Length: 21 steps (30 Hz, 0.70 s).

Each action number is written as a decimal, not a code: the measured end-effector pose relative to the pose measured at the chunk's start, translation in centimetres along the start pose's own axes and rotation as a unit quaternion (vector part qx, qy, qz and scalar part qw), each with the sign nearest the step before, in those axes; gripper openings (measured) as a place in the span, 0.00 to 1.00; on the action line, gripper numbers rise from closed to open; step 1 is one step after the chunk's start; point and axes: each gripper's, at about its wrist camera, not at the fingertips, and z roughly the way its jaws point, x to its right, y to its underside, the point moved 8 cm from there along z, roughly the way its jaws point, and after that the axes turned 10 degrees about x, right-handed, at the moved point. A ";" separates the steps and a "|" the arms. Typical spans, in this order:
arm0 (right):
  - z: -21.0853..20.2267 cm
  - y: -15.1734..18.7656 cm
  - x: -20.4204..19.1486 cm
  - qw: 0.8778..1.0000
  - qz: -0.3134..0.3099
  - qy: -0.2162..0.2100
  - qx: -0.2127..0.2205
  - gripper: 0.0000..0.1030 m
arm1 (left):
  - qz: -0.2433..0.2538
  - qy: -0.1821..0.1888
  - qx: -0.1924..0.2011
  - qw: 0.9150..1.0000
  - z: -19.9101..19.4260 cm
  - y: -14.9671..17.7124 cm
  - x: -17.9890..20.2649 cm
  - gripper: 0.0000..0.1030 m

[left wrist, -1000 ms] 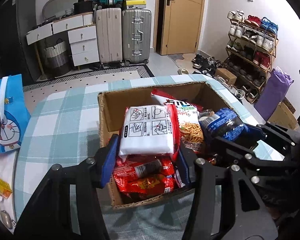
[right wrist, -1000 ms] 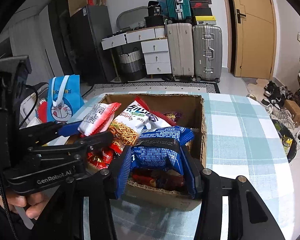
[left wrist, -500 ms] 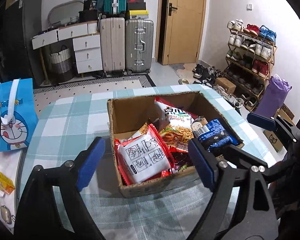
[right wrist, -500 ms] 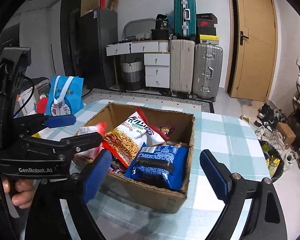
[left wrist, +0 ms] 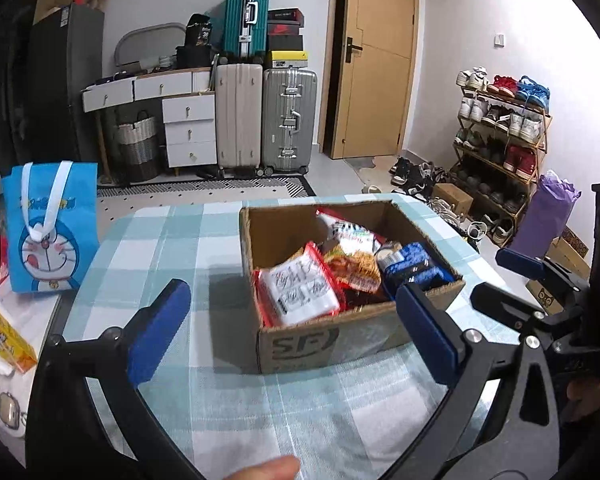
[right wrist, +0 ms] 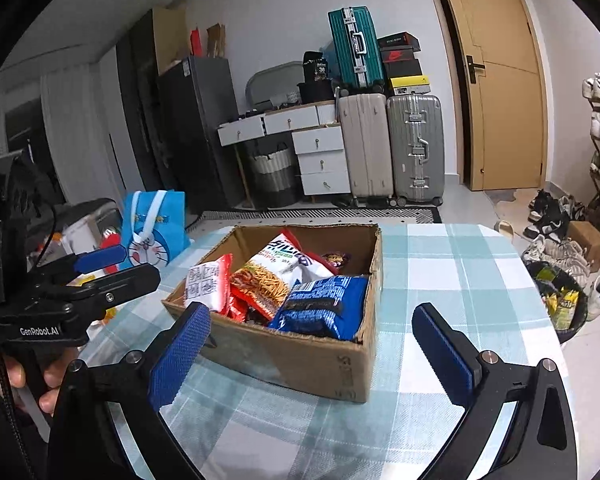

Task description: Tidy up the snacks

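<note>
Left-wrist view: the left tongs (left wrist: 292,332), jaws opening and empty, face the cardboard box (left wrist: 300,344) of snacks (left wrist: 302,294) on the counter (left wrist: 160,240) just ahead. The right tongs (right wrist: 312,354), likewise opening and empty, stand equally near, the box's long axis running away from both.

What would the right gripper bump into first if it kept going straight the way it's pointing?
Probably the cardboard box. The right gripper is open and empty, aimed down at the box's near wall, with the blue snack bag just behind it. Depth is hard to judge, so it might meet the checked tablecloth first.
</note>
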 end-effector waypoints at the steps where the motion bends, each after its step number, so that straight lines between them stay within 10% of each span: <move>1: -0.3 0.2 -0.1 1.000 0.000 -0.002 0.003 1.00 | 0.000 0.002 0.001 1.000 -0.2 0.3 -0.1 1.00; 21: -1.6 3.7 -1.5 0.999 -0.024 -0.026 0.041 1.00 | -0.007 -0.014 0.052 0.999 -1.2 5.8 -1.1 1.00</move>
